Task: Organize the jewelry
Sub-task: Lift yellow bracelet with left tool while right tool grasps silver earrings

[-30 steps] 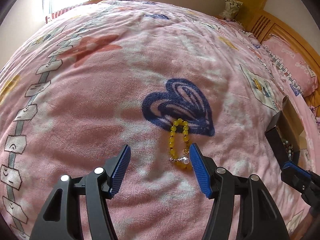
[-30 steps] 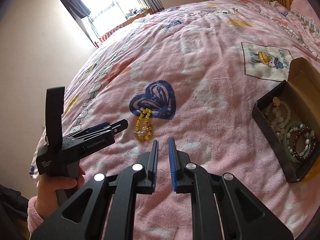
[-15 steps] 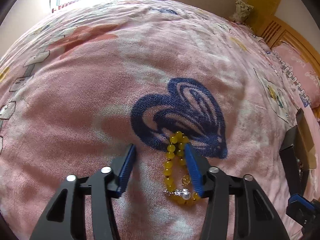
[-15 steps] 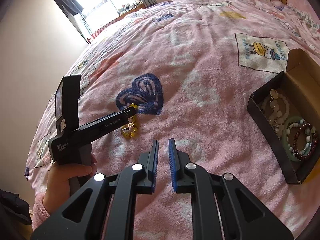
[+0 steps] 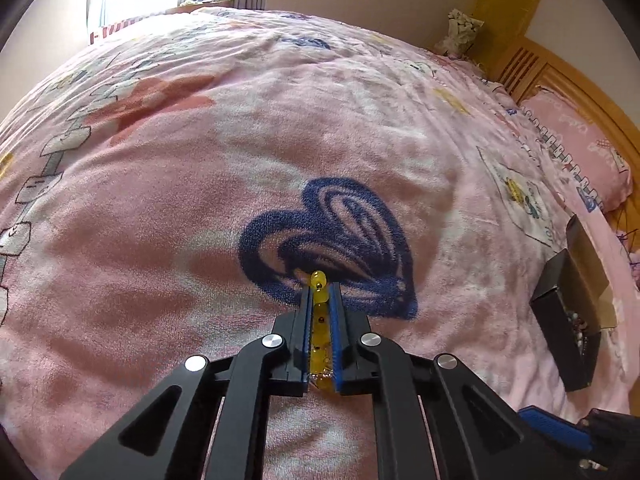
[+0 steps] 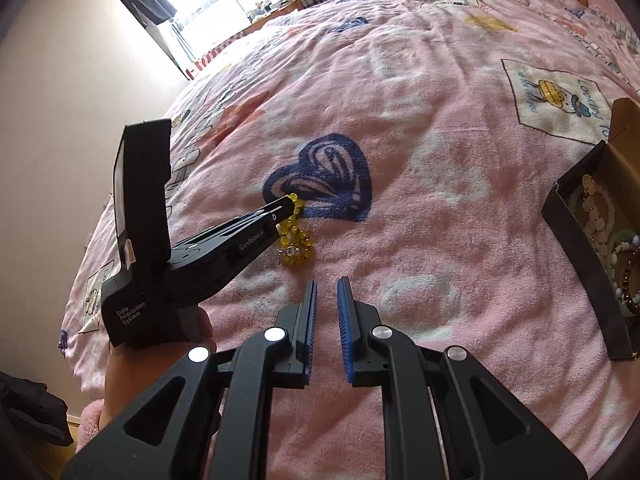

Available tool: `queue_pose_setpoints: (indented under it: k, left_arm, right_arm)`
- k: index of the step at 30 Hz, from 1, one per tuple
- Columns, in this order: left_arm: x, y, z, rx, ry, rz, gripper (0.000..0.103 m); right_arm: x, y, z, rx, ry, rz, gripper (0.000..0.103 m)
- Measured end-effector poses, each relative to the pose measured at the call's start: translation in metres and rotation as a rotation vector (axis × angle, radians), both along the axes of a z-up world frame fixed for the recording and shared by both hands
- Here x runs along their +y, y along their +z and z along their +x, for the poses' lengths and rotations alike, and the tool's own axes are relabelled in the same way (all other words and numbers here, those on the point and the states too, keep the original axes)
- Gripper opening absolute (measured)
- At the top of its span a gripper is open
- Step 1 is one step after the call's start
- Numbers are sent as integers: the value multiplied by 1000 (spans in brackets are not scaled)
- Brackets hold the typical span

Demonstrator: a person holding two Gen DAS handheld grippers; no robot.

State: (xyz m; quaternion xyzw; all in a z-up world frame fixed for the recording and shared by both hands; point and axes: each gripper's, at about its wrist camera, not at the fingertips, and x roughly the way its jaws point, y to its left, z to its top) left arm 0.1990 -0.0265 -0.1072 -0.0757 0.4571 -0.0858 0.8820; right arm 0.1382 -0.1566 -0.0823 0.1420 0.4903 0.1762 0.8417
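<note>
Left gripper (image 5: pixel 321 300) clamps the yellow bead bracelet (image 5: pixel 319 280) on the pink blanket (image 5: pixel 160 220)
Right gripper (image 6: pixel 326 292) hangs nearly closed, empty; slick beads may slip free en route to the jewelry box (image 6: pixel 576 232)

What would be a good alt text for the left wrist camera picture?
The left gripper is shut on a yellow bead bracelet lying on a pink blanket, at a printed blue heart. A dark open box stands far right.

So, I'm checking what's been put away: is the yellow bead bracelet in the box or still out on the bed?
Out: the yellow bead bracelet lies on the pink blanket, clamped in the left gripper.
</note>
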Motion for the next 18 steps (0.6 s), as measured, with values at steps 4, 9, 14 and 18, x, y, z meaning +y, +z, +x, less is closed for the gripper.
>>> queue_pose_setpoints:
  k: [4, 9, 14, 18]
  left_arm:
    - [1, 15, -5, -32, -11, -28, 9]
    - [5, 31, -11, -57, -20, -87, 9]
    - [8, 51, -18, -94, -32, -125, 9]
    - [14, 66, -26, -134, -25, -119, 9]
  right_arm:
    - [4, -7, 3, 16, 1, -5, 13]
    - [5, -18, 11, 54, -18, 20, 13]
    - [8, -27, 21, 87, -44, 72, 15]
    - [16, -33, 26, 93, -44, 99, 18]
